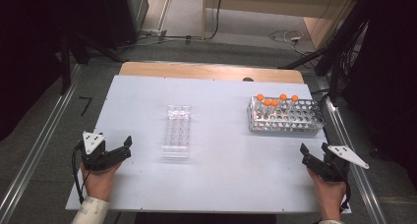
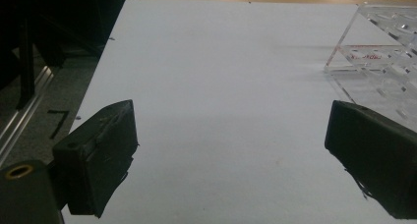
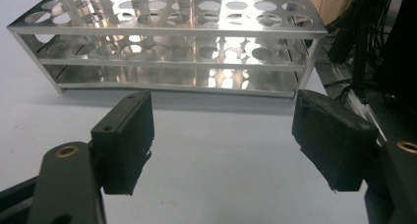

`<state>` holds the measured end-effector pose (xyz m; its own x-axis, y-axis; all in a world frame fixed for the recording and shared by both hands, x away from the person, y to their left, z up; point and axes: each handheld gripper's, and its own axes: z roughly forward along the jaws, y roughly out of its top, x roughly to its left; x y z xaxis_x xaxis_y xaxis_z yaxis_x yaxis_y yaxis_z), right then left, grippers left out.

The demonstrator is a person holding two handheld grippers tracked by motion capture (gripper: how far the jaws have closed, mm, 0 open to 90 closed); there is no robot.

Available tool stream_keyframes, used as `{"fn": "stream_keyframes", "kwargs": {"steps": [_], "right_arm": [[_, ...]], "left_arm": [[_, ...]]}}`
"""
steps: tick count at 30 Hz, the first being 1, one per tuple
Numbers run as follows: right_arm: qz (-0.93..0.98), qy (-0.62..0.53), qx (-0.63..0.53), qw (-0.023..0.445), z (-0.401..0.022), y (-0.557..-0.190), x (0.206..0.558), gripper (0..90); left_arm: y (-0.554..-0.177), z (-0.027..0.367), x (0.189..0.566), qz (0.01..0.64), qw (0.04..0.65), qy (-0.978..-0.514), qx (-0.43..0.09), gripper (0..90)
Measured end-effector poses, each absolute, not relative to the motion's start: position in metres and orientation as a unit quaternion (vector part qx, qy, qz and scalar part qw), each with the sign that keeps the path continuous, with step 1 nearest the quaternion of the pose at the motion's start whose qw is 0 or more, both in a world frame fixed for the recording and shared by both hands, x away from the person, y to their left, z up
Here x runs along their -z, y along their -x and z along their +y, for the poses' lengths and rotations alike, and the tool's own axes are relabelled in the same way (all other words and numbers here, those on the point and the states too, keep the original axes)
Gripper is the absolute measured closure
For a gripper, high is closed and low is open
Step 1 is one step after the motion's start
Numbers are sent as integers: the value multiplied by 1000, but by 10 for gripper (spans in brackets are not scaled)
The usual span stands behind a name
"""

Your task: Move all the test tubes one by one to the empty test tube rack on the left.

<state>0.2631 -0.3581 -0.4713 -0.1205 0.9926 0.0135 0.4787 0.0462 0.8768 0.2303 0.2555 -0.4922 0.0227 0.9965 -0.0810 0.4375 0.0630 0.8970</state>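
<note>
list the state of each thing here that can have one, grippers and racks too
left gripper: open, nothing between the jaws
right gripper: open, nothing between the jaws
clear acrylic rack: flat on the table, no tubes in it
metal tube rack: upright on the table, partly filled
orange-capped tubes: five, capped, upright in the metal rack

tube caps (image 1: 275, 100) orange | metal rack (image 1: 305, 122) silver | table (image 1: 226, 175) white

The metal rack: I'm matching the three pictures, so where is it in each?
High view: metal rack at right, far side, holding orange-capped tubes.
Left gripper view: clear rack at right; I can't find the metal one.
Right gripper view: across the top.
Shared landmark: white tabletop.
</note>
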Motion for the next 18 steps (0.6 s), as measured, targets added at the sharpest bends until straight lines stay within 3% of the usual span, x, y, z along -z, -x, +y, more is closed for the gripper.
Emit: {"fn": "stream_keyframes", "kwargs": {"steps": [18], "right_arm": [[634,-561,-407,343,-355,-295,457,271]], "left_arm": [[-230,255,493,608,405,-586,-350,64]]}}
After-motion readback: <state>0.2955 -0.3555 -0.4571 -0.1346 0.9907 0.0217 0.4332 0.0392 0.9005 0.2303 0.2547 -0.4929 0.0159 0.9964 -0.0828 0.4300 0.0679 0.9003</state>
